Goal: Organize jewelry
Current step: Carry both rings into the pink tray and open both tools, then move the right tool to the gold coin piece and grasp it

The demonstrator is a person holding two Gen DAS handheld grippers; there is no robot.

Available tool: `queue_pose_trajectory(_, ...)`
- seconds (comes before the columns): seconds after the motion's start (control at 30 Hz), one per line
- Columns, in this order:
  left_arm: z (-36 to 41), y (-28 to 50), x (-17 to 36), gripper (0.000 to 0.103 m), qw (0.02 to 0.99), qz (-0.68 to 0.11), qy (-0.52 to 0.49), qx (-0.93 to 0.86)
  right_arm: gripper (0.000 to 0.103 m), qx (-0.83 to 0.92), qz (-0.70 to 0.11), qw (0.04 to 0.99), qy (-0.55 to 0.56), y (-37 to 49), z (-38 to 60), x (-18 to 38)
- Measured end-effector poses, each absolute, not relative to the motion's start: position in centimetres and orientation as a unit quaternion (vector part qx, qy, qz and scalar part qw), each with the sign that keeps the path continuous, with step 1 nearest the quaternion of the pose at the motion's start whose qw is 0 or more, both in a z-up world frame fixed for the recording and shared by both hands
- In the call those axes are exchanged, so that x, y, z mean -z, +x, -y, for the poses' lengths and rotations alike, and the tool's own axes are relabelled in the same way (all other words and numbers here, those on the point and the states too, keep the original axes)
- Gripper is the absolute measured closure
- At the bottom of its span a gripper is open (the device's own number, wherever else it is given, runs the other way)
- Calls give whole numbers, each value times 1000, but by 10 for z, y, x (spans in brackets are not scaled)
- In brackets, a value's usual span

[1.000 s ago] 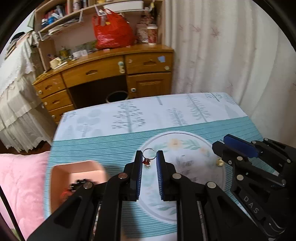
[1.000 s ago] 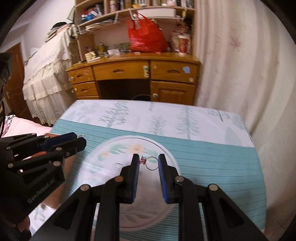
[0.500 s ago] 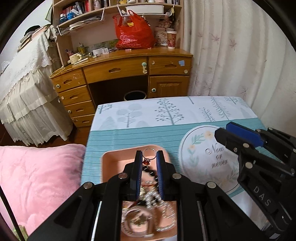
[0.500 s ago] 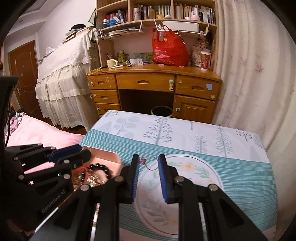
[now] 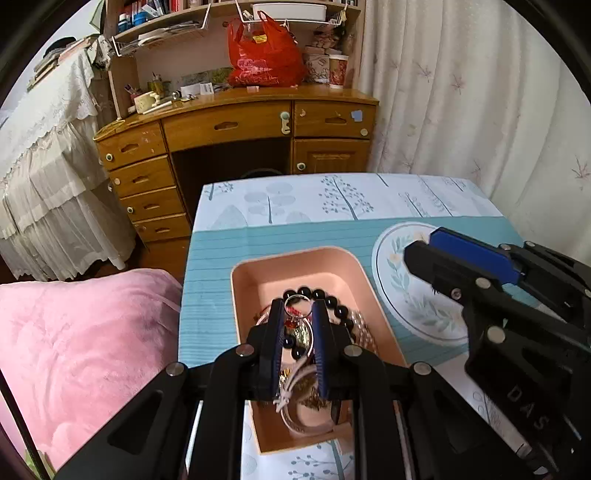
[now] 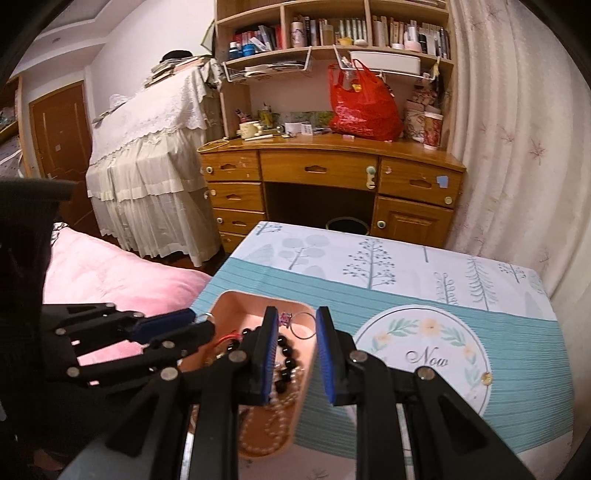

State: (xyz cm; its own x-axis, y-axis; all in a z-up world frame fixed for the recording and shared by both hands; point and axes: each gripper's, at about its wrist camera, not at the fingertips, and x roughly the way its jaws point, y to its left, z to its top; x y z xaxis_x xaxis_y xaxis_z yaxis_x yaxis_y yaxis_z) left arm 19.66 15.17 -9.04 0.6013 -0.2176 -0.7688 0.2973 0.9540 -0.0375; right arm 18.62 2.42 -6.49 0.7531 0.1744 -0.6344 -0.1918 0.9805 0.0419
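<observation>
Table under a teal, tree-printed tablecloth (image 5: 207, 280), pink tray (image 5: 295, 260) of jewelry on it, small gold piece (image 6: 486, 377) near the right edge

Daylight comes in soft through the pale curtain (image 5: 461, 92) on the right in both wrist views, so the patterned cloth on my desk (image 5: 332, 199) reads bright and even with only faint shadow, while the right view runs dimmer and warmer toward the door (image 6: 55, 147) at far left. Both pictures bow hard at the edges, bending the bookshelf (image 6: 332, 33) and curtain folds and ending in black corners. My left tool (image 5: 298, 310) and right tool (image 6: 293, 321) show as near-black shapes with little detail, close parts slightly soft, with mild smear on the beads in the pink tray (image 5: 258, 273).
</observation>
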Motion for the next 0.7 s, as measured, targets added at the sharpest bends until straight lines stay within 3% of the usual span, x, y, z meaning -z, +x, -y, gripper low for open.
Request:
queue_pose_trajectory(0.03, -152, 197, 92, 89, 892, -425, 47, 145, 82, -101, -342, 934, -10, 185, -26, 67)
queue_pose_trajectory(0.13, -154, 195, 98, 65, 887, -436, 55, 143, 82, -113, -366, 924, 11, 185, -29, 74)
queue_pose_trajectory(0.23, -155, 194, 96, 55, 887, -434, 60, 145, 81, -102, -372, 922, 21, 182, -28, 77)
queue_pose_trajectory(0.7, -133, 198, 93, 42, 885, -438, 61, 147, 81, -74, -383, 919, 54, 179, 7, 81)
